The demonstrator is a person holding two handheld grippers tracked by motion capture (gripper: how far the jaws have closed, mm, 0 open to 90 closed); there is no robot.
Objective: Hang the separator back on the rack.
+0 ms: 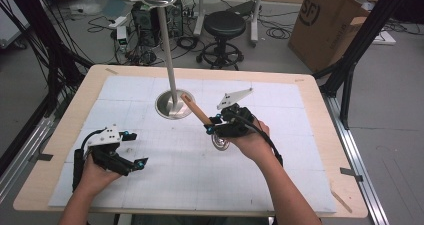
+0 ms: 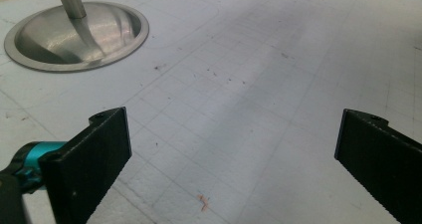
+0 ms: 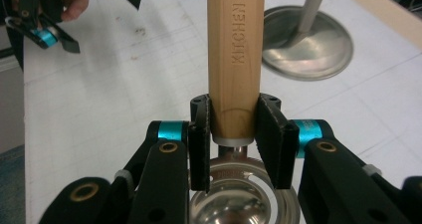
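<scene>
My right gripper point(image 1: 212, 125) is shut on the wooden handle point(image 1: 196, 110) of a kitchen tool, held a little above the table right of centre. In the right gripper view the pads clamp the handle point(image 3: 234, 50) just above its round metal head point(image 3: 244, 199), and the handle points toward the stand. The handle's far end lies close to the round steel base point(image 1: 172, 107) of the stand, whose pole point(image 1: 167, 45) rises to hooks at the top. My left gripper point(image 1: 136, 148) rests at the left of the white mat, open, with nothing between its jaws point(image 2: 231, 149).
A white gridded mat point(image 1: 280, 175) covers most of the wooden table point(image 1: 320, 85). Beyond the far edge stand a black stool point(image 1: 224, 27), a cardboard box point(image 1: 330, 20) and tangled floor cables point(image 1: 145, 25). Black frame posts flank both sides.
</scene>
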